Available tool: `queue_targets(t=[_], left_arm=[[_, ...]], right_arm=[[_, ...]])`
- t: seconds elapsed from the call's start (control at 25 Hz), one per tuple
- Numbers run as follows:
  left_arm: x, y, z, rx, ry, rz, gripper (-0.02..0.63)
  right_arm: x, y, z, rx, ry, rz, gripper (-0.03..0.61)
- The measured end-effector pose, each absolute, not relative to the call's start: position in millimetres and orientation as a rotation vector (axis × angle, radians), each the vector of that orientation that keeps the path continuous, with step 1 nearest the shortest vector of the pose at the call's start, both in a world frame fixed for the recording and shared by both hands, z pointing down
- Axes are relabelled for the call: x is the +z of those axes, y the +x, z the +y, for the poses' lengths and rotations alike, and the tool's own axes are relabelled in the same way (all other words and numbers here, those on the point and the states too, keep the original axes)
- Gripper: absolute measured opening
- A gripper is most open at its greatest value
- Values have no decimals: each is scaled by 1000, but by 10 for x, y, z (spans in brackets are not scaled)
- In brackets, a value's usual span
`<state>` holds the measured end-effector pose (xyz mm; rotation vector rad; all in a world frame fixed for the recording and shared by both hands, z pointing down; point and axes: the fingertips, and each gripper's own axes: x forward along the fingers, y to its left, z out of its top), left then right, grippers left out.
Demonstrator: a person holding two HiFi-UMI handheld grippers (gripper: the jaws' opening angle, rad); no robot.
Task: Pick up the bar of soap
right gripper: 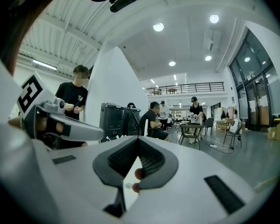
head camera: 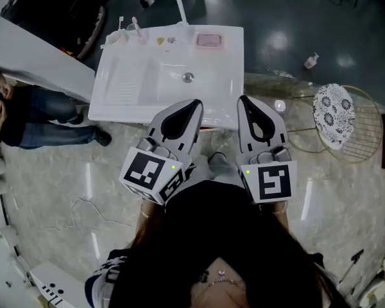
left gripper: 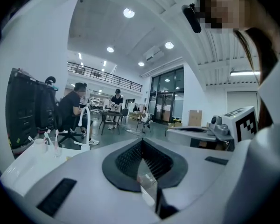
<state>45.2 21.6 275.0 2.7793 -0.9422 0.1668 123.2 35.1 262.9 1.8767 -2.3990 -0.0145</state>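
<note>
While the bar of soap (head camera: 209, 40) lies pink in its dish (head camera: 197, 42) toward the right end of the back ledge of the white sink (head camera: 125, 85), we hold both grippers at the sink's near side and touch nothing on it. Left of the soap on the same ledge rises the white tap (head camera: 178, 5). Past the tap, at the ledge's left end, stand a cup (head camera: 117, 37) and a glass (head camera: 140, 33) with toothbrushes in them. The drain (head camera: 188, 77) sits in the sink's bowl, in front of the tap, and a ribbed draining board (head camera: 123, 82) fills the sink's left part. Our left gripper (head camera: 196, 102) shows its tips over the sink's front rim, its jaws pressed together with nothing between them. Our right gripper (head camera: 242, 99) is beside it, at the sink's front right corner, likewise closed tight and empty. Both are well apart from the soap. To the right of the sink stands a wire chair (head camera: 366, 133) with a patterned cushion (head camera: 333, 114), and a small bottle (head camera: 311, 61) lies on the dark floor beyond it. A seated person (head camera: 25, 117) is to the sink's left, and a thin cable (head camera: 83, 207) trails over the pale floor on the sink's near side.
</note>
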Motion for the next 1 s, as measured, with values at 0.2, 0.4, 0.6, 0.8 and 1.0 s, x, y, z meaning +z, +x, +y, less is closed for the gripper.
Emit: queue_targets(t=[0.2,0.4,0.6,0.8,1.0], left_arm=[[2803,372,-68,179,2753,-991,6],[2840,297,-421,170,2744,-996,6],[2850,238,-889,172,2747,-1009,6],[2955,168,-1291,186,2731,-996,6],[3053,131,-1639,193,2707,-973,6]], right_arm=[[2693,1236,76,-5,1848,-2403,8],[2763,1186,-254,-9,1829,-2384,8],[2846,1173,-666,-22,1820,-2347,8],[2968,1160,-1088,-35,1799,-2306,9],[3099,1178,-1460,-15,1778,-2263,9]])
